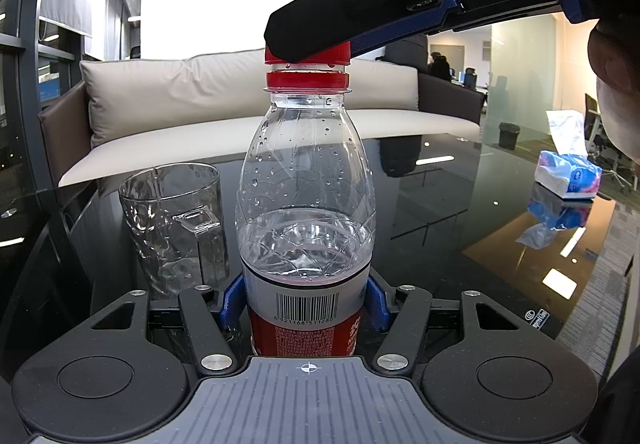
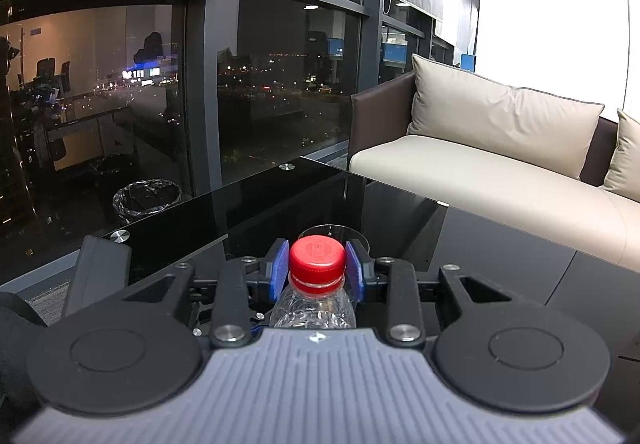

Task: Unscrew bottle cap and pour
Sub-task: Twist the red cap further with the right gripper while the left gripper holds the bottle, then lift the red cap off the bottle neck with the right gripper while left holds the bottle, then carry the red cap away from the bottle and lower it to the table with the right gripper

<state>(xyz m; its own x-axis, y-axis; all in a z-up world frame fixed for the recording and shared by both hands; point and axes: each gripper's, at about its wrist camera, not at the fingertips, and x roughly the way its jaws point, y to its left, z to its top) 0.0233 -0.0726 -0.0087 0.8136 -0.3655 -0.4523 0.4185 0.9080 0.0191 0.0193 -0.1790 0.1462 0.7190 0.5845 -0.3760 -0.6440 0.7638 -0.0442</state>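
Note:
A clear plastic bottle (image 1: 306, 204), about half full of water, stands upright on the black glass table (image 1: 460, 212). My left gripper (image 1: 306, 306) is shut on its labelled lower body. Its red cap (image 1: 308, 54) sits raised above the red neck ring. My right gripper (image 2: 318, 264) is shut on the red cap (image 2: 317, 255) from the sides; it reaches in from the upper right in the left wrist view (image 1: 308, 44). A clear glass mug (image 1: 174, 220) with a handle stands just left of the bottle; its rim shows behind the cap (image 2: 356, 234).
A tissue pack (image 1: 568, 174) lies at the table's right side. A beige sofa (image 2: 500, 164) runs along the table's far edge. A waste bin (image 2: 146, 200) stands on the floor by the dark windows.

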